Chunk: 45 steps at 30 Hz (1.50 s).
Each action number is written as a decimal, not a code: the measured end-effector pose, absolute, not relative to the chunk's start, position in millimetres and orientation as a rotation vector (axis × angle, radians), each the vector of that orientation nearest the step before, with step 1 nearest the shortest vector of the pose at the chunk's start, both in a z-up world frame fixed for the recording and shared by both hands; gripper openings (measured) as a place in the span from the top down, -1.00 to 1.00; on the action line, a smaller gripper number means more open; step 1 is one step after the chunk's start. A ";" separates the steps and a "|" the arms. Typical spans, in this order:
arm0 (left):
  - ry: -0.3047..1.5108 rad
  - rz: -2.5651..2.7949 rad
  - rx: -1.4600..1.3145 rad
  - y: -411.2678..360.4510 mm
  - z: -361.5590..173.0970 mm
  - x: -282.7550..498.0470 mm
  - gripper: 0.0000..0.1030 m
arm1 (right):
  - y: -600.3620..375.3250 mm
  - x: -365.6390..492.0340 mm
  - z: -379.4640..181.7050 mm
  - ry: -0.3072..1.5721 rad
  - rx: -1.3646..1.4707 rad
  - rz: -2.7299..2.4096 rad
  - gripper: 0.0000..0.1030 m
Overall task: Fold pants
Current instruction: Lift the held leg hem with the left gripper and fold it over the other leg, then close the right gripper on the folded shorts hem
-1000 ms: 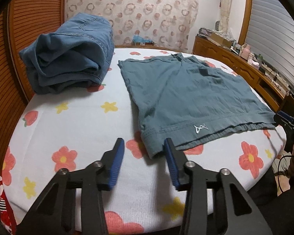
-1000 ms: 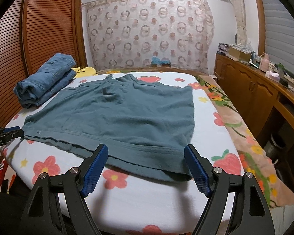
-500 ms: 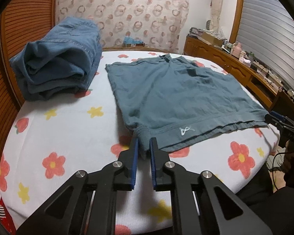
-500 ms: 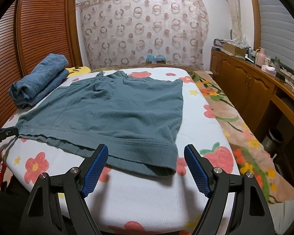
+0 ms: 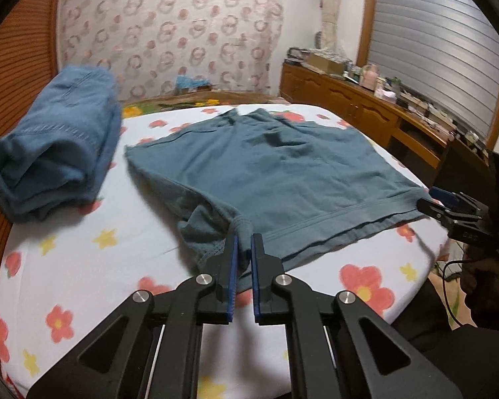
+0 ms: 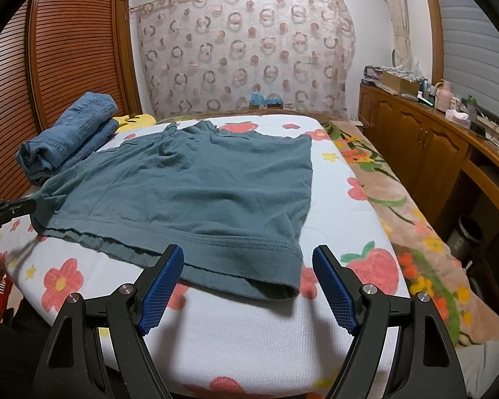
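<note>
Teal-grey shorts (image 5: 282, 173) lie spread on the flowered bed sheet (image 5: 83, 266); they also show in the right wrist view (image 6: 196, 193). My left gripper (image 5: 244, 242) is shut on the near left hem corner of the shorts and has it lifted and bunched off the sheet. My right gripper (image 6: 248, 266) is open, its blue pads either side of the near right hem corner, just in front of it and not touching. The right gripper shows at the right edge of the left wrist view (image 5: 449, 206).
Folded blue jeans (image 5: 56, 153) lie at the bed's left side by a slatted wooden wardrobe (image 6: 70, 50). A wooden dresser (image 6: 432, 153) with clutter runs along the right. A floral blanket (image 6: 399, 206) covers the bed's right edge.
My left gripper closed on the left hem corner and lifted it, bunching the cloth. My right gripper moved closer to the right hem corner, still open.
</note>
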<state>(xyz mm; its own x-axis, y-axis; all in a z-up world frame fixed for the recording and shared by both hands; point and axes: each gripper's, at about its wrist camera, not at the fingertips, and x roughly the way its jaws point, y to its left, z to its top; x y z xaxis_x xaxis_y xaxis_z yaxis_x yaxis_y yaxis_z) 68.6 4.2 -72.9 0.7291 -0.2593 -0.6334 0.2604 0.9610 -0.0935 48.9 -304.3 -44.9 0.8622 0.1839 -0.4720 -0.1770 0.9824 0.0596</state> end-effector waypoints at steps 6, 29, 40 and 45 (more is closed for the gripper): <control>0.683 -0.355 0.042 -23.8 -60.4 78.5 0.84 | -304.8 50.0 -45.1 0.496 0.017 0.190 -0.58; 0.699 -0.447 0.060 -64.0 -30.4 95.0 0.43 | -301.9 55.2 -43.4 0.488 0.017 0.212 -0.58; 0.705 -0.370 0.057 -32.4 -52.2 86.5 -0.47 | -280.4 62.7 -37.0 0.480 -0.003 0.263 -0.58; 0.718 -0.329 0.029 -13.6 -63.8 84.9 -0.48 | -264.9 69.5 -32.5 0.475 -0.007 0.324 -0.58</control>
